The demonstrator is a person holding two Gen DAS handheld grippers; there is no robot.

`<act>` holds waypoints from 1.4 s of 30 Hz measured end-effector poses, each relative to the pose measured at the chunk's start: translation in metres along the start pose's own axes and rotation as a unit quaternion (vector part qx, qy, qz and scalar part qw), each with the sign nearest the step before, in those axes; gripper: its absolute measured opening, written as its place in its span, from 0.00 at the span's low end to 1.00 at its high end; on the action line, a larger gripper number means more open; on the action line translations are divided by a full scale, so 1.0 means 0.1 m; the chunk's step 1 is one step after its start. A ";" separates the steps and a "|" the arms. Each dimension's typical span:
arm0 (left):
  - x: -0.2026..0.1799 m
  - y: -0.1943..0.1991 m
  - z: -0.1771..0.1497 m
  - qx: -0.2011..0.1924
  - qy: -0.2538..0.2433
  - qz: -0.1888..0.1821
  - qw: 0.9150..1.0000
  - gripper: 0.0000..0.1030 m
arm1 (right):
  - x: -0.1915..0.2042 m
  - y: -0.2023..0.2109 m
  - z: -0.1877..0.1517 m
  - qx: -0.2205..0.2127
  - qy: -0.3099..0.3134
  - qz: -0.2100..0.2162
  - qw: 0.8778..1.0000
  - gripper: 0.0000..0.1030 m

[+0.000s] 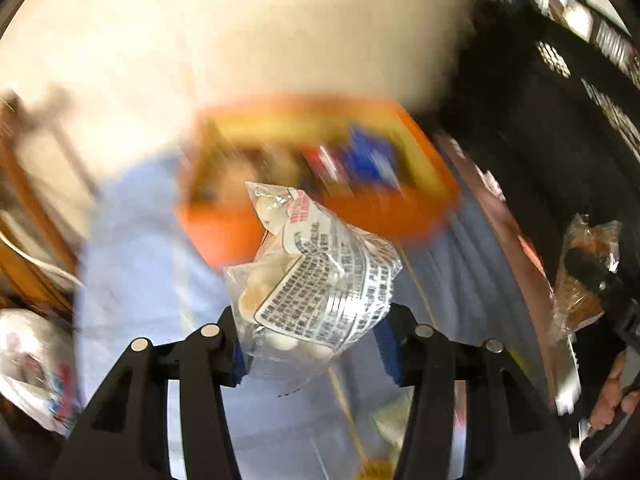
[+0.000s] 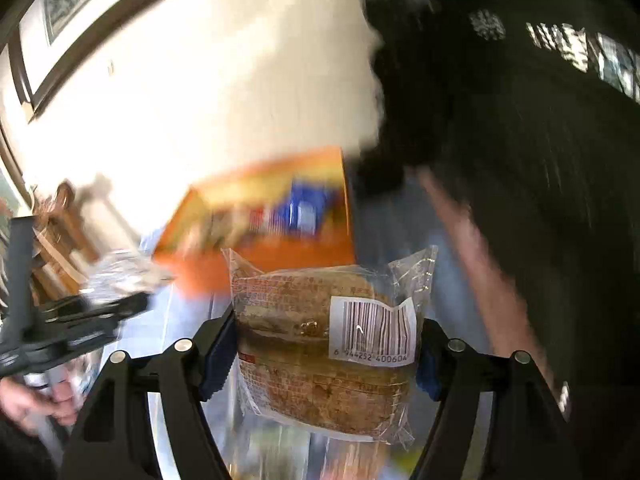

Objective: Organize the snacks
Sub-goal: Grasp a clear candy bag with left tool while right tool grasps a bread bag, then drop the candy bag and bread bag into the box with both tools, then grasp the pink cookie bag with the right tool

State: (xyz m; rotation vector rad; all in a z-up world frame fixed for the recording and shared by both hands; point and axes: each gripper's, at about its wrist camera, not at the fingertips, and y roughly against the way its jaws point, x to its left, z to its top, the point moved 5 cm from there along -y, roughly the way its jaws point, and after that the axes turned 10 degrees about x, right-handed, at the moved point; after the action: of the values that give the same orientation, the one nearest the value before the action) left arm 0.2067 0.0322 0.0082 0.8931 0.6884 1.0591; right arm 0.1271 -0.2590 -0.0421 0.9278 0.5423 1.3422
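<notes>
Orange box [image 1: 320, 168] waits on the blue-clothed table [image 1: 132, 248] while the left gripper [image 1: 316, 344] pinches a clear bag of pale sweets [image 1: 316, 272] and the right gripper [image 2: 326, 344] clamps a wrapped brown cake [image 2: 320, 344], both lifted clear, presumably to drop in.

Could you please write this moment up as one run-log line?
left gripper: shut on clear snack bag | right gripper: shut on brown pastry packet | orange box: ahead
</notes>
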 end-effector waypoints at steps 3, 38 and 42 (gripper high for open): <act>0.17 0.17 0.45 -0.041 0.038 0.044 0.997 0.47 | 0.11 -0.33 0.74 0.007 0.004 0.022 1.000 0.71; -1.17 -1.25 -2.05 0.173 -0.083 0.025 0.981 0.96 | -0.23 -1.50 -1.65 0.252 0.045 -0.074 0.964 0.96; -1.14 -1.23 -2.11 0.173 -0.064 -0.031 0.982 0.77 | -0.27 -1.45 -1.79 0.238 0.003 -0.079 0.968 0.64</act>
State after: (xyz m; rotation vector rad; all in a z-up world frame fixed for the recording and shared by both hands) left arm 0.0445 -0.0420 -0.1939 1.2196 0.8003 0.8317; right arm 0.0632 -0.2355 -0.2635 1.2397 0.9504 1.0871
